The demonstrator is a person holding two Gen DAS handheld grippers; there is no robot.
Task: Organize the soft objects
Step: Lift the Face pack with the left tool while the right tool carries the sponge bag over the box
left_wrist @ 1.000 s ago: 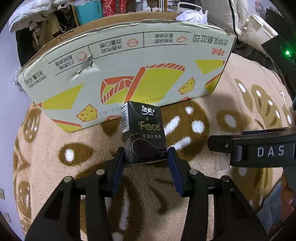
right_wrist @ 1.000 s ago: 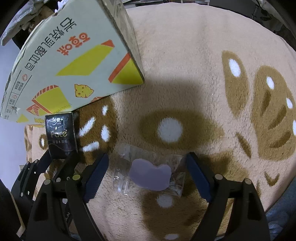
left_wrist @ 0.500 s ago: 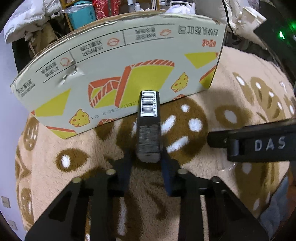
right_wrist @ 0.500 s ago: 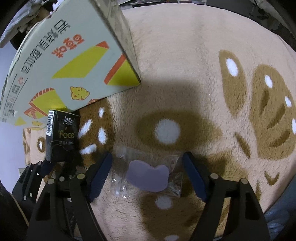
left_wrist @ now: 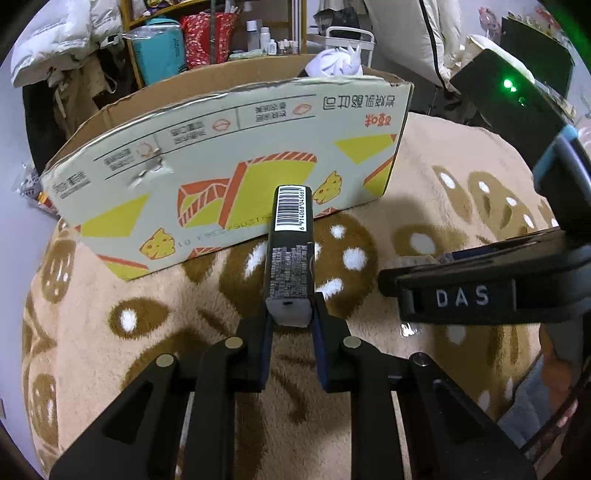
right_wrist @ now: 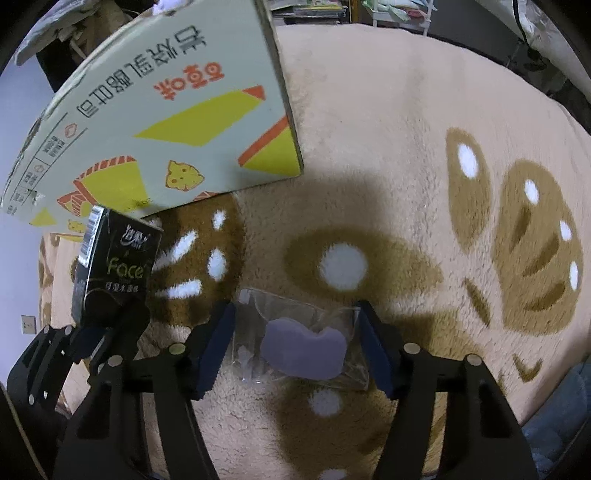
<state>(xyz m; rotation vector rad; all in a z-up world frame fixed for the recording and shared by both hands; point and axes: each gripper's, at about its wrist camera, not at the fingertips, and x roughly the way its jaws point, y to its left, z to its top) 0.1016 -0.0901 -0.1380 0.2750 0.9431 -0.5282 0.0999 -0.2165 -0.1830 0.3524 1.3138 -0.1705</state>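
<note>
Your left gripper [left_wrist: 290, 325] clamped the black tissue pack [left_wrist: 291, 251], box [left_wrist: 221, 155] at twelve o'clock; your right gripper [right_wrist: 295, 347] stood wide around the clear pouch [right_wrist: 303, 343]; drop-off likely came next

Glossy black tissue pack [left_wrist: 290, 254], matt printed cardboard box [left_wrist: 229, 155] (torn edge), fluffy plush blanket [right_wrist: 388, 129], crinkly clear plastic pouch [right_wrist: 295, 332].

A beige plush blanket [left_wrist: 424, 177] with brown, white-dotted patches covered the surface. Behind it stood a shelf holding a teal bag [left_wrist: 162, 55] beside a red patterned bag [left_wrist: 210, 37], with small white bottles [left_wrist: 264, 37] nearby. A white wire cart [left_wrist: 341, 35] stood further right.
</note>
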